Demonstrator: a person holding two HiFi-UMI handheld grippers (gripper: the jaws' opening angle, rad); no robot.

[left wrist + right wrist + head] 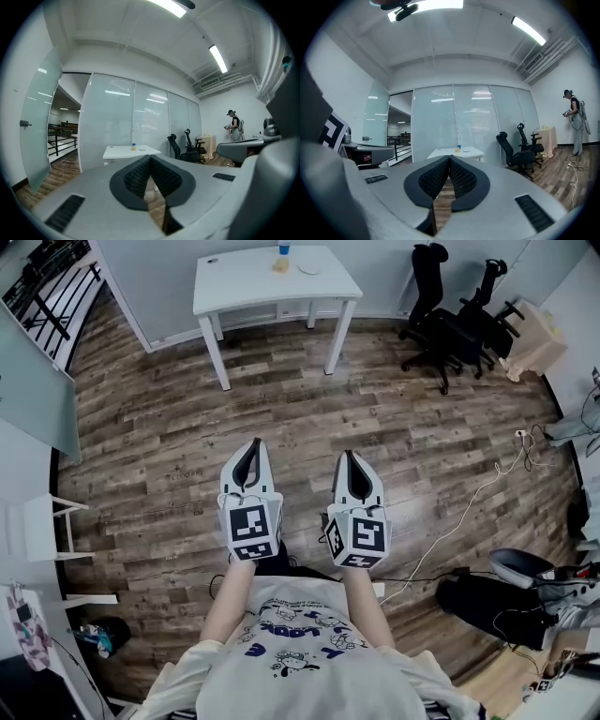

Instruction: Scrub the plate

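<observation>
You hold both tools out in front of you, side by side and about level. The left hand-held gripper point(255, 446) and the right hand-held gripper point(349, 457) each have their jaws pressed together at the tips with nothing between them, which seems sensible while nothing is within reach. They point across the wooden plank floor point(169, 427) at the white four-legged bench point(234, 292), well apart from you. On it lie one small round white plate point(308, 269), one yellow sponge point(281, 265) near it — likely your scrubber — and one blue container point(284, 248). Two black office chairs point(436, 310) stand to the bench's right.
</observation>
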